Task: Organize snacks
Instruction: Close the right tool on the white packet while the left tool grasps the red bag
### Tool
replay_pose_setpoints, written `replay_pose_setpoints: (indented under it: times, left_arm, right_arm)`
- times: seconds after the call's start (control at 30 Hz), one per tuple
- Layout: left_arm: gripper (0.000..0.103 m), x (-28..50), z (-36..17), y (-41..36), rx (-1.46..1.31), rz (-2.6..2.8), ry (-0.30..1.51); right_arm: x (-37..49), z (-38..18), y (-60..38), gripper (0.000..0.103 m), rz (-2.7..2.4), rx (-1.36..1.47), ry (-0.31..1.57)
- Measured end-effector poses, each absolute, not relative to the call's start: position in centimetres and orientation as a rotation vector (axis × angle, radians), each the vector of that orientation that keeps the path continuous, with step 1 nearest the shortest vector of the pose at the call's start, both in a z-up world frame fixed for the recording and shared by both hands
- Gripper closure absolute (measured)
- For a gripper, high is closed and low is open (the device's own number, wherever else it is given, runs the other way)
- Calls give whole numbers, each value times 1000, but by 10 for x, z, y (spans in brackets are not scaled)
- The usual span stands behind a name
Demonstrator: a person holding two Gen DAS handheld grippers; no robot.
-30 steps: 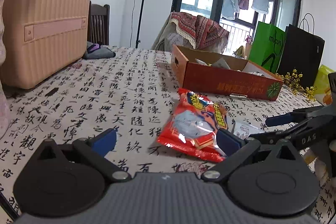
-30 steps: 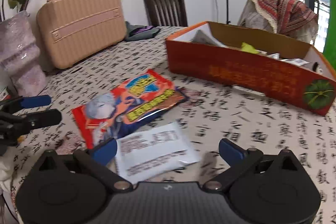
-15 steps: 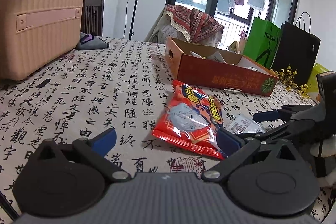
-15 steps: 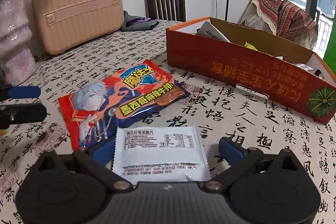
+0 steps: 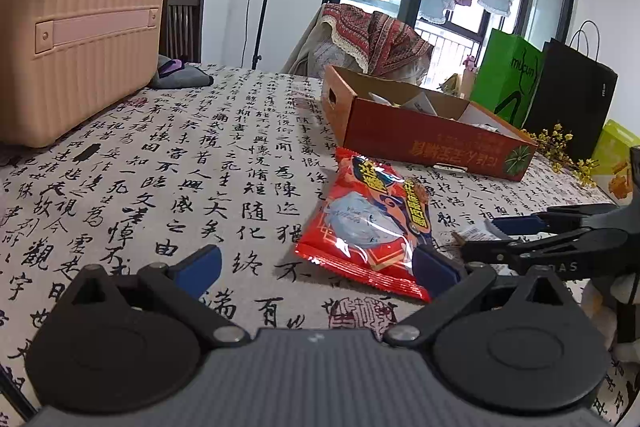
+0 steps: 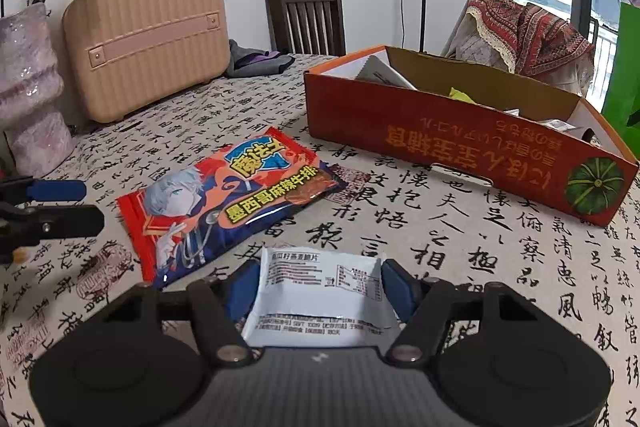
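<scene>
A white snack packet (image 6: 324, 291) lies on the tablecloth between my right gripper's (image 6: 320, 281) fingers, which have closed onto its two sides. A red snack bag with a cartoon face (image 6: 228, 203) lies just beyond it to the left; it also shows in the left wrist view (image 5: 372, 223). My left gripper (image 5: 316, 267) is open and empty, its right fingertip (image 5: 434, 269) over the red bag's near corner. The orange cardboard box (image 6: 460, 143) holds several packets. In the left wrist view the right gripper (image 5: 516, 237) is at the right with the white packet's edge between its fingers.
A beige hard case (image 5: 76, 39) stands on the table's left. A pink vase with dried roses (image 6: 28, 91), a dark chair (image 6: 304, 17), folded dark cloth (image 5: 180, 75), green (image 5: 508, 79) and black paper bags (image 5: 568, 95) and yellow flower sprigs (image 5: 560, 151) surround the table.
My right gripper moved forward over the white packet and closed its fingers onto its sides. My left gripper stayed open and shifted slightly.
</scene>
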State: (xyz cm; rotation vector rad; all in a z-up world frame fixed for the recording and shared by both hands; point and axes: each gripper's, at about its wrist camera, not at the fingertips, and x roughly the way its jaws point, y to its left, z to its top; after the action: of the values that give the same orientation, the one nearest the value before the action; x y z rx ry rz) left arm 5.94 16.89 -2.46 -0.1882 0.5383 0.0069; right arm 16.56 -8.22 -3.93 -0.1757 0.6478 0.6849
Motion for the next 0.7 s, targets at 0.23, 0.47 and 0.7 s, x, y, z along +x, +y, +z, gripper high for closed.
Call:
replay_pose_setpoints:
  times: [0.23,0.47,0.7]
  left_arm:
    - [0,65,-23,161,-158,21,563]
    - [0,72,-15,144,-117,-4,567]
    - [0,93,-5,116,-60,-56,589]
  right_arm:
    - [164,-37,-89,37,686,-153,633]
    - [161,-30,-101,37,671,-151,594]
    - [165,-23,-135,36,613,-114,561]
